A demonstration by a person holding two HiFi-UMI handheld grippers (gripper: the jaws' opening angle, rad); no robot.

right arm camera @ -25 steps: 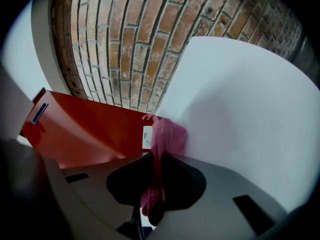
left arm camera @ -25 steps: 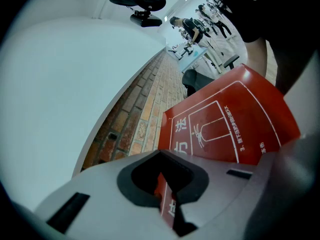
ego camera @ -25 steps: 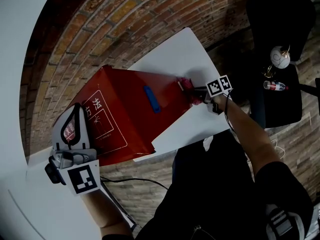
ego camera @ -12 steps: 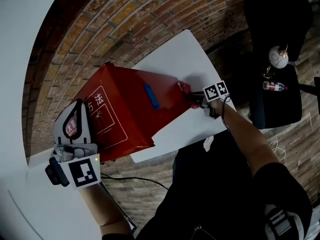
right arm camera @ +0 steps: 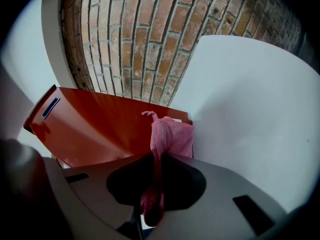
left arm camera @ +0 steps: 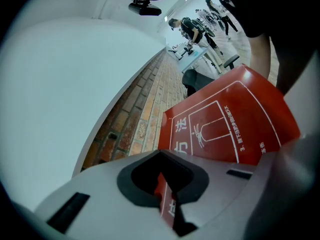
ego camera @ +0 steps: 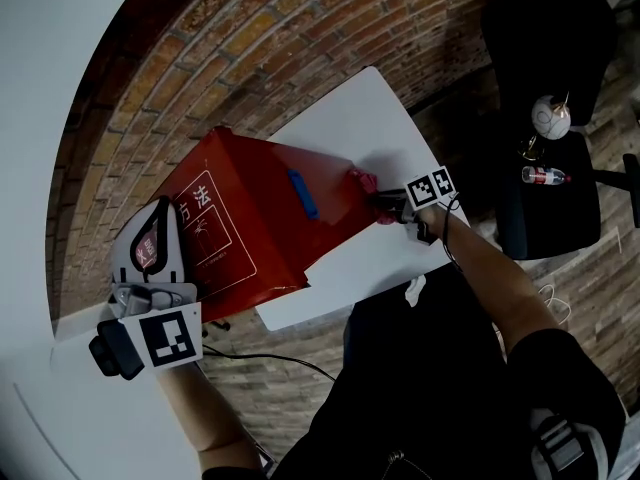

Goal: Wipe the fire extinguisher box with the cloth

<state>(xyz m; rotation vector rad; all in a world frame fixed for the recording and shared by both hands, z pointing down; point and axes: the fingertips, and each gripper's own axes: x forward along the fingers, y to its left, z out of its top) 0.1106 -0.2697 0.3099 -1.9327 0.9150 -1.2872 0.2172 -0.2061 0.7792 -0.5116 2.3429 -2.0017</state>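
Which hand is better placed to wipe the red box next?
Right. The right gripper is shut on the pink knitted cloth, which lies against a corner of the red fire extinguisher box. The left gripper is shut, without cloth, by the box's printed face.

Even, diffuse light, moderately bright. Soft sheen on the red metal fire extinguisher box [ego camera: 250, 218]; plain white wall [ego camera: 40, 88] left of it nearly washed out. Heavy fisheye bending, black vignetted corners, near foreground soft
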